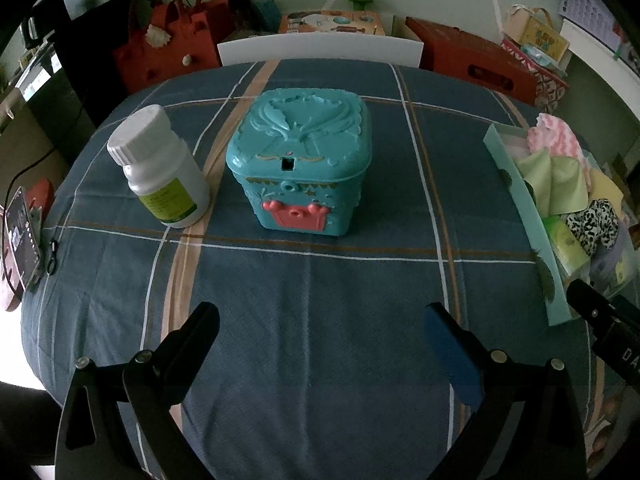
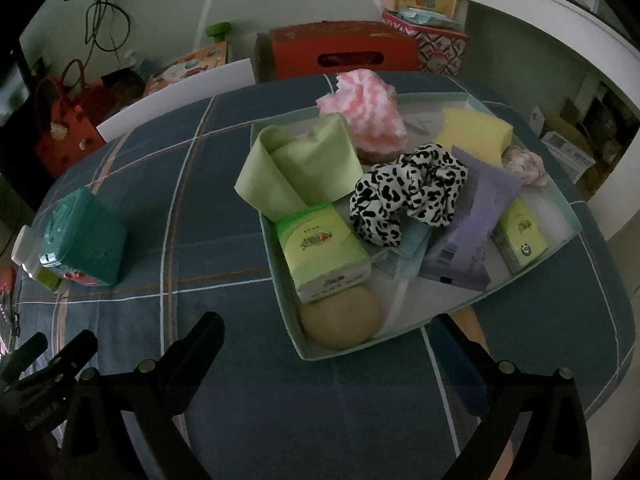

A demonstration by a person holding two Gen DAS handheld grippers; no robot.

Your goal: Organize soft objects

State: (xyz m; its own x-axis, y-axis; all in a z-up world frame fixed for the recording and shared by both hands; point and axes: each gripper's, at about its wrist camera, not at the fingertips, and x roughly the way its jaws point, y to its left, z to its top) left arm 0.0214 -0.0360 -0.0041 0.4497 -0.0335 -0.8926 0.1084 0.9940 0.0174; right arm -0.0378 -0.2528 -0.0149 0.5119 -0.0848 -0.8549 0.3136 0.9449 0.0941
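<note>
A pale green tray on the blue plaid tablecloth holds several soft things: a pink-and-white fluffy cloth, a green band, a black-and-white scrunchie, a yellow sponge, tissue packs, a tan round puff and a purple packet. My right gripper stands open just in front of the tray, holding nothing. My left gripper is open above bare cloth, short of a teal toy chest and a white pill bottle. The tray shows at the right edge of the left wrist view.
Red bags, a red box and cartons crowd the floor behind the table. A white chair back stands at the far edge. A phone on a stand sits at the left edge. The right gripper's body shows beside the tray.
</note>
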